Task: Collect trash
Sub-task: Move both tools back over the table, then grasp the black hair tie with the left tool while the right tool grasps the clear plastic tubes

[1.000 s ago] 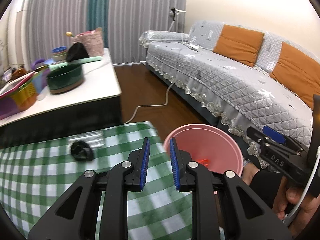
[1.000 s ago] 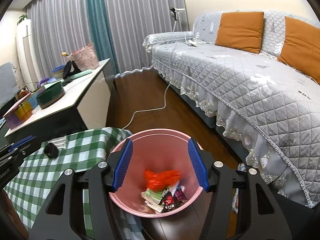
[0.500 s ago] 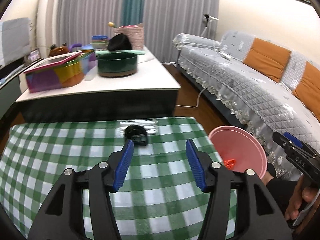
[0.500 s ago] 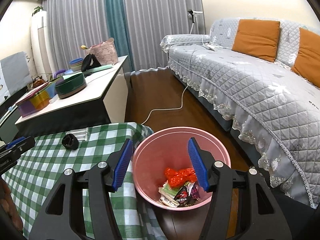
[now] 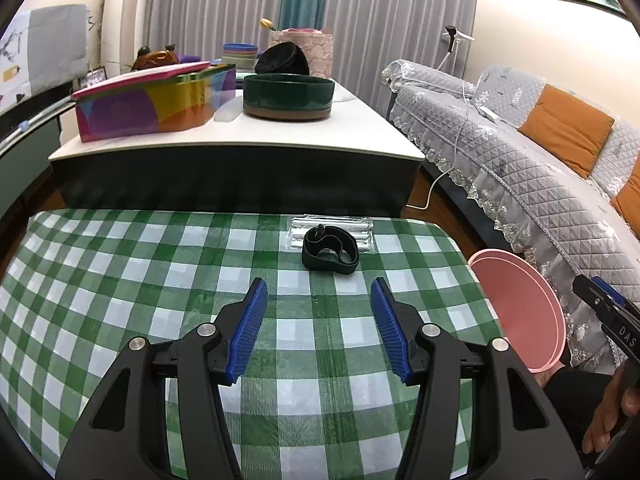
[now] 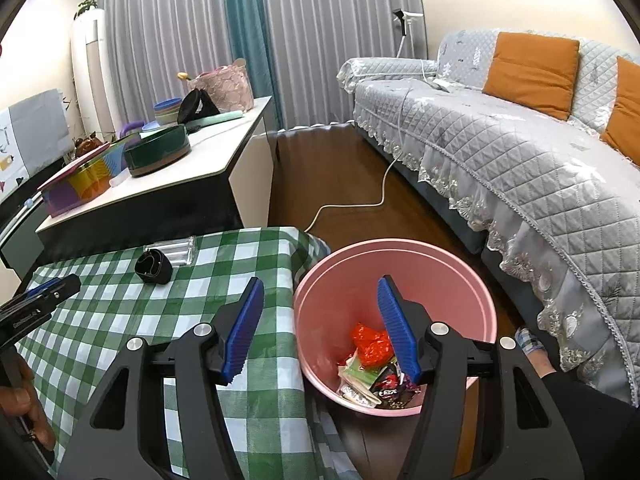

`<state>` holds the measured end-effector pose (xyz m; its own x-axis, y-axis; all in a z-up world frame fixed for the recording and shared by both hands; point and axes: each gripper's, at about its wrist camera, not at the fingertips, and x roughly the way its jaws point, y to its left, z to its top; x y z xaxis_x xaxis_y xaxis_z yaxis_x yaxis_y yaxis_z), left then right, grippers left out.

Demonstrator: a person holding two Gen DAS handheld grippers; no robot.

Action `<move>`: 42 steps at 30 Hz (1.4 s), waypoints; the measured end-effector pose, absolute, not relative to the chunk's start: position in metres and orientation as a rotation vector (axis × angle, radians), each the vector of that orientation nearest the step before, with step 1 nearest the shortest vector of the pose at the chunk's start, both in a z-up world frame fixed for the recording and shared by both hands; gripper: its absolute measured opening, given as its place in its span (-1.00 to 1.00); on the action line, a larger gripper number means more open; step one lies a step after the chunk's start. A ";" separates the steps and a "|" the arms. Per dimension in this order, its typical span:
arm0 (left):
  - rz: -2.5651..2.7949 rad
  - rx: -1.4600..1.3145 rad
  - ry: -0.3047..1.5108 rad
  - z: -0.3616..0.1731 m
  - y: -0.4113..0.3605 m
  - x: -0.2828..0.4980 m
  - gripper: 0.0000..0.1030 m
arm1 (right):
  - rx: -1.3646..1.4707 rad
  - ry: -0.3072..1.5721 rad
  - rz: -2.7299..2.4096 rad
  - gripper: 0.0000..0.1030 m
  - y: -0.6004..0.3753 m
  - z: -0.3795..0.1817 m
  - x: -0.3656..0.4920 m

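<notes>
— Black band (image 5: 329, 250) where?
— Far on the desk (image 5: 120, 280), dead ahead of the left gripper (image 5: 318, 330), a shade right of centre between the fingers (image 5: 248, 332); touching a clear packet (image 5: 332, 229) just behind
— Long axis?
— Runs left to right, so lies across the line of reach; probably best pinched from near and far after a slight turn
— Nearer side?
— Left, clearly; right gripper (image 6: 320, 328) hangs over the bin (image 6: 476, 280), well apart from the band
— Fingers?
— Spread wide on both, gripping nothing
— Bin?
— Right of the desk, on the floor, wrappers (image 6: 372, 368) already inside
</notes>
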<state>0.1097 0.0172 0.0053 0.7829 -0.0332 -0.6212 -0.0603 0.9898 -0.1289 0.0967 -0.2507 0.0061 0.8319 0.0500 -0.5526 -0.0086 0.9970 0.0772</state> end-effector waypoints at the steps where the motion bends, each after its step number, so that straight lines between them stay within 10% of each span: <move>1: 0.010 -0.147 0.677 0.003 0.018 0.113 -0.13 | 0.077 0.589 0.038 0.15 -0.249 0.004 0.098; 11: -0.025 -0.150 0.697 -0.020 0.010 0.139 -0.47 | 0.118 0.607 0.113 -0.37 -0.231 -0.014 0.116; 30: 0.003 -0.243 0.766 -0.049 0.028 0.211 -0.47 | 0.142 0.682 0.199 -0.39 -0.180 -0.037 0.161; 33: -0.003 -0.271 0.787 -0.055 0.036 0.216 -0.95 | 0.142 0.694 0.217 -0.39 -0.169 -0.040 0.168; 42: 0.057 -0.304 0.748 -0.050 0.069 0.209 -0.97 | 0.134 0.719 0.276 -0.37 -0.127 -0.047 0.201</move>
